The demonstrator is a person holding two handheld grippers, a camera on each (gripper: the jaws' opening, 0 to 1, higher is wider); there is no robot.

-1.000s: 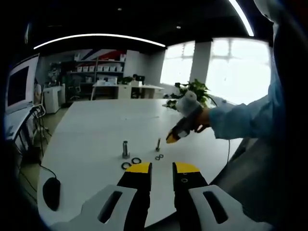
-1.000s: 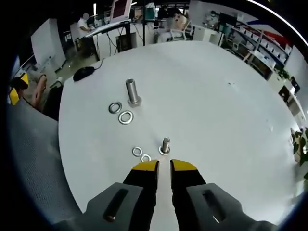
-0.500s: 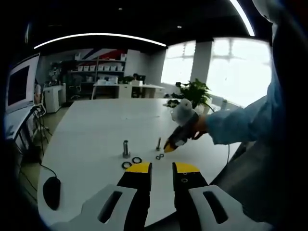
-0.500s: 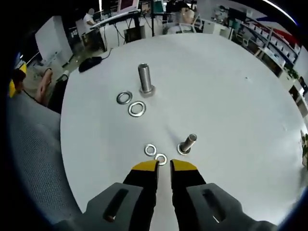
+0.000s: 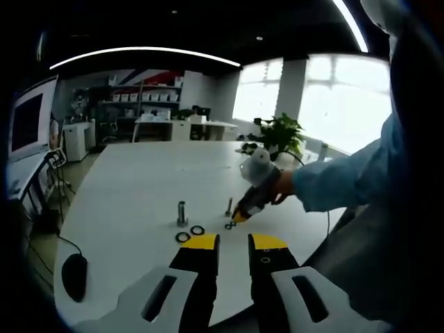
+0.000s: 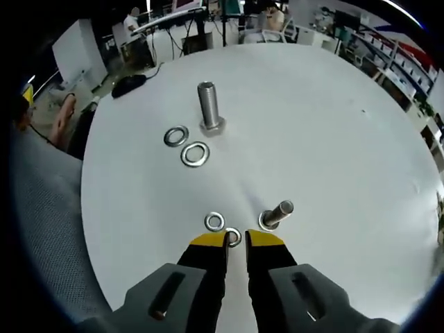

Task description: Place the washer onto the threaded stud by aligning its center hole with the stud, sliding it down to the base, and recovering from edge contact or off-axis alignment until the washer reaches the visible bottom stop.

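The right gripper (image 6: 236, 238), jaws a little apart, sits right over the small washer (image 6: 234, 236), beside the small stud (image 6: 276, 214)

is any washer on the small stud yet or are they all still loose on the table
All loose. The small stud stands bare; two small washers and two large washers lie flat on the table.

The left gripper (image 5: 234, 241) hovers above the near edge of the white table (image 5: 132, 187), its yellow-tipped jaws slightly apart and holding nothing. Beyond them stand a large stud (image 5: 182, 214) and a smaller stud (image 5: 229, 207), with washers (image 5: 189, 234) lying just beside. The right gripper (image 5: 239, 217) reaches down by the small stud.
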